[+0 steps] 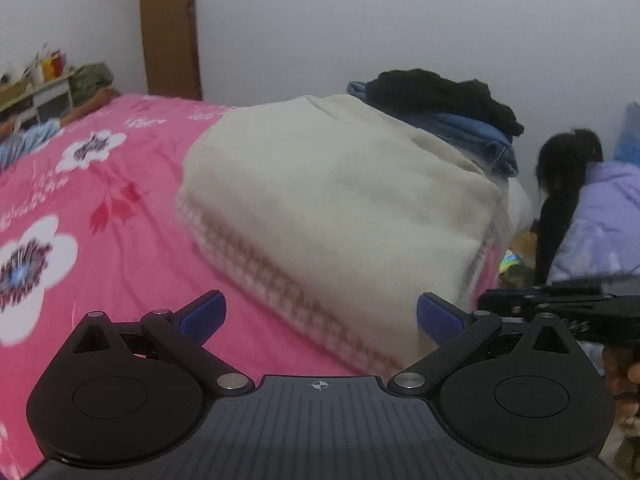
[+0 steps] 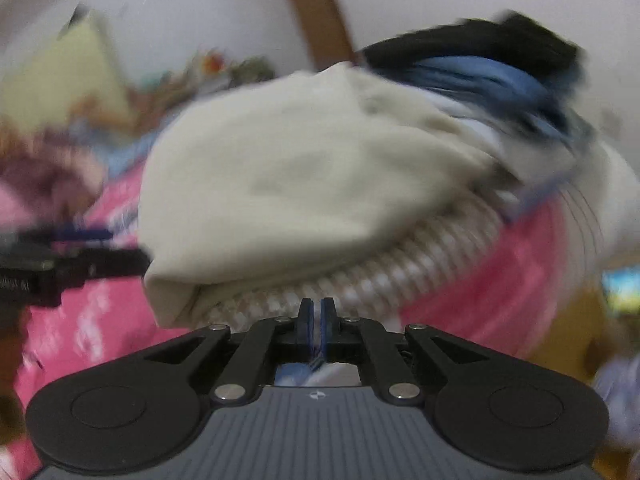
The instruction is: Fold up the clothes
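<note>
- Cream folded garment (image 1: 340,208), with a checked knit hem (image 2: 360,284) along its near edge, lies on the pink floral bedsheet (image 1: 100,208).
- Behind it, touching, sit a blue garment (image 1: 472,132) and a black one (image 1: 436,92) on top.
- Left gripper (image 1: 320,316) is spread wide before the hem, holding nothing.
- Right gripper (image 2: 318,320) has its pads almost together; a sliver of striped fabric shows between them, though blur leaves the grip uncertain.
- A person in a lilac jacket (image 1: 600,216) sits beside the bed.
</note>
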The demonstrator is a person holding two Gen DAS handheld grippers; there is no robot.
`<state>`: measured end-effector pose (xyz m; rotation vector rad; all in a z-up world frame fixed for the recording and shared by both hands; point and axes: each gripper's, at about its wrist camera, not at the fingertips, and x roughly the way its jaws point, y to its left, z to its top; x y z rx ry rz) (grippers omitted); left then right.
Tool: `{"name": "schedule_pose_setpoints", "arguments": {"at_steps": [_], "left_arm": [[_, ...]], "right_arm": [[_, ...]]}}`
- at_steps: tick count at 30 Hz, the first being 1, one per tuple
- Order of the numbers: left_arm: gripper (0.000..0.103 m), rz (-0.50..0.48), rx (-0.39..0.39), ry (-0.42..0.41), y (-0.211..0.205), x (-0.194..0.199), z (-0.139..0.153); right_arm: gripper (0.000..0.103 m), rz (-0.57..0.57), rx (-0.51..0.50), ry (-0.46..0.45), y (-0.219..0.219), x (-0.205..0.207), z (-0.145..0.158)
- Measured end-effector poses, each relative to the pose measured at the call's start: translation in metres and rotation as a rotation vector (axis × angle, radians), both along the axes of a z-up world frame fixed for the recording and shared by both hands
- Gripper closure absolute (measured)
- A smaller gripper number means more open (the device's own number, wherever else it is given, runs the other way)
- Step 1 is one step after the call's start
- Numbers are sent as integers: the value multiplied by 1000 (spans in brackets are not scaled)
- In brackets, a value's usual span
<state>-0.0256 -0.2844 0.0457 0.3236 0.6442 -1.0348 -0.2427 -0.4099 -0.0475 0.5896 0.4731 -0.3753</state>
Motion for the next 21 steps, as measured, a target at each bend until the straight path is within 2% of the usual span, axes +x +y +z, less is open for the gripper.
{"name": "schedule_pose_setpoints", "arguments": {"at_steps": [2, 4, 8, 13, 16, 21], "left_arm": [[1, 34, -24, 41, 15, -3, 4], [1, 57, -45, 63, 27, -9, 7], [1, 90, -86, 86, 48, -23, 14], [1, 134, -146, 117, 75, -36, 21], [1, 153, -163, 130, 90, -41, 22], [1, 201, -197, 124, 111, -49, 25]], "right_arm": [[81, -65, 51, -8, -1, -14, -8], [77, -114, 67, -8, 0, -30, -9], [77, -169, 54, 18, 6, -47, -8], [76, -189, 15, -55, 17, -60, 14], [76, -195, -25, -127, 7, -55, 34], [78, -222, -111, -221, -44, -13, 65]]}}
